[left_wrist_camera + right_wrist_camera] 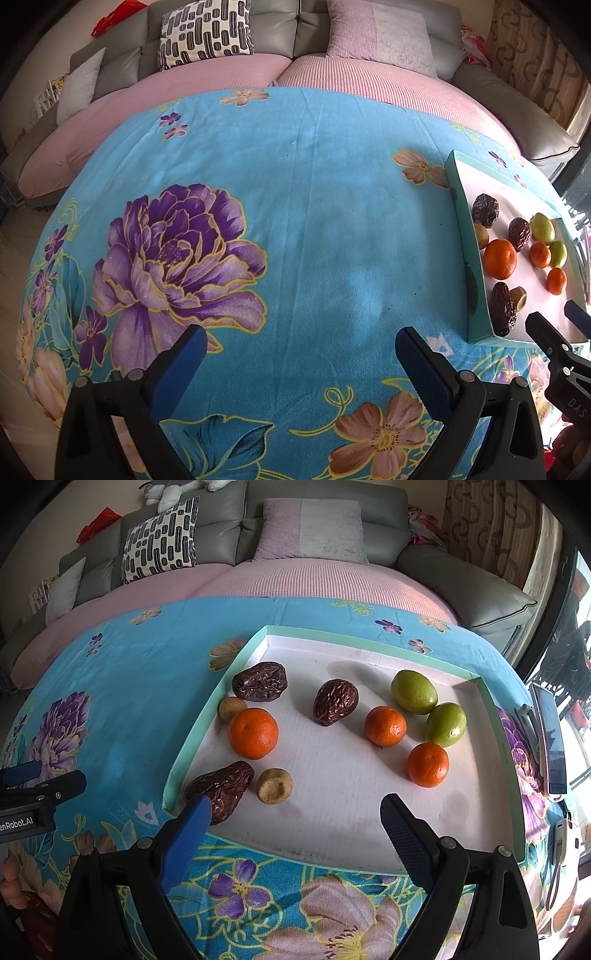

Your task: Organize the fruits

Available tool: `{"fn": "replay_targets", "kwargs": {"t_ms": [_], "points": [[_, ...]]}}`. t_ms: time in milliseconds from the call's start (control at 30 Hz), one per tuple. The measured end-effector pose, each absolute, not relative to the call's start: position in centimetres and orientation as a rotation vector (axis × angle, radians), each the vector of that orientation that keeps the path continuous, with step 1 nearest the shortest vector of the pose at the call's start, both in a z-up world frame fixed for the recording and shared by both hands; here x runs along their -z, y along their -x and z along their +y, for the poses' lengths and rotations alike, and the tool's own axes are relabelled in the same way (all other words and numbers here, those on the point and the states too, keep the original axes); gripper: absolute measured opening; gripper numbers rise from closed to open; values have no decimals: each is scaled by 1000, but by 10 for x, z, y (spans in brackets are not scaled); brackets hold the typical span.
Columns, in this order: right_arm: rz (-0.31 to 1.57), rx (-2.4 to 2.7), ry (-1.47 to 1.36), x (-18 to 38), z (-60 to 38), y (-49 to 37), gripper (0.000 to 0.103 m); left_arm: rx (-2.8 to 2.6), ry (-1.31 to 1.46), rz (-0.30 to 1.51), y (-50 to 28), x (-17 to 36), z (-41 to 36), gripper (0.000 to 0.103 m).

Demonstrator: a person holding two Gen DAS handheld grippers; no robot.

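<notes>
A table under a blue floral cloth (122, 672) — a shallow mint-rimmed tray (192, 734) and a phone (552, 738) on it.

Grey sofa (388, 22) with patterned cushion (207, 35) behind floral cloth (314, 206).

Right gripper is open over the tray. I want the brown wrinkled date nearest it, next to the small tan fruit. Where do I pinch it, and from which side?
Grip the date across its narrow middle, coming from above. It lies flat and slanted on the tray, long axis running from near-left to far-right, so turn the right gripper so its fingers straddle the short width. Mind the small tan fruit close on its right.
</notes>
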State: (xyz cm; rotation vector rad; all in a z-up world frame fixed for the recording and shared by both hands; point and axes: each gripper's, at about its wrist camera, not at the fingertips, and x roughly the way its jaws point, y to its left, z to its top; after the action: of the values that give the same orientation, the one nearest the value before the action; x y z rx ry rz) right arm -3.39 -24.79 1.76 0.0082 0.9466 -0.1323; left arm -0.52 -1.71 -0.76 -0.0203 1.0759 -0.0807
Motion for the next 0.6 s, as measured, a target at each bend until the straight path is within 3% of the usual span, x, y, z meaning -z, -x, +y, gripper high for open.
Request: {"fn": "replay_targets", "kwargs": {"t_ms": [600], "points": [[950, 146, -24, -17, -251, 34, 93, 84, 27, 1087, 4, 10, -15, 103]]}}
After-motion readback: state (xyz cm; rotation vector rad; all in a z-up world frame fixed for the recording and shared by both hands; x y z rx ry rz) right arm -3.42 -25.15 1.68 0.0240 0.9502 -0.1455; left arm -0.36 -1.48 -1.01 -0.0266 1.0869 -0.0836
